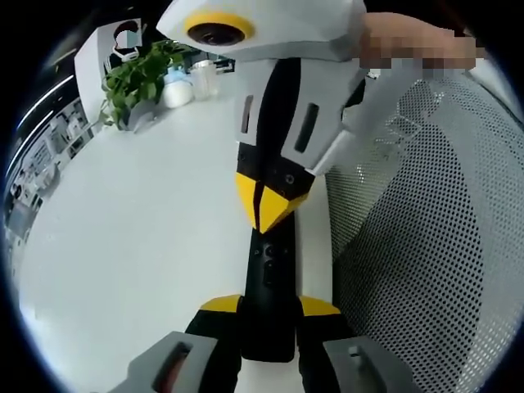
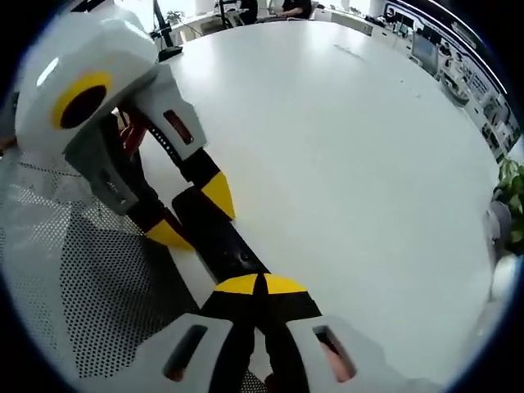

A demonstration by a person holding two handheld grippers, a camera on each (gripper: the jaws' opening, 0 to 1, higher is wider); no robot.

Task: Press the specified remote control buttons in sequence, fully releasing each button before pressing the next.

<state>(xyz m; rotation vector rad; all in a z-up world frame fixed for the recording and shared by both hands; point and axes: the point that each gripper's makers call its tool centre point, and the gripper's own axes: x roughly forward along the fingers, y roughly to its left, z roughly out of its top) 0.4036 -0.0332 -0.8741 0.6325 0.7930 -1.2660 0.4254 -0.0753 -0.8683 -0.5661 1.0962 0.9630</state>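
A black remote control (image 1: 268,282) is seen lying lengthwise on the white table (image 1: 123,246), close to the edge where a white mesh chair back (image 1: 426,246) stands. In the left gripper view, the left gripper (image 1: 268,315) is set astride the remote's near end, one yellow-tipped jaw on either long side, so the body is clamped between them. In that same view the right gripper (image 1: 266,209) is brought in from above, its two yellow tips drawn together into a single point and set down on the remote's upper face, just above a cluster of buttons. The right gripper view confirms this: the right gripper (image 2: 260,285) is closed on nothing, tips together over the remote (image 2: 221,237), with the left gripper (image 2: 192,214) straddling the far part. Whether a button is actually depressed cannot be told; the contact spot is hidden under the tips. A potted plant (image 1: 139,78) and pale containers (image 1: 188,82) are noted at the table's far end. Risks are judged as follows: the blunt joined tips could bridge two neighbouring buttons; an off-centre press could tilt the remote in the hold; an incomplete lift could merge two presses into one.
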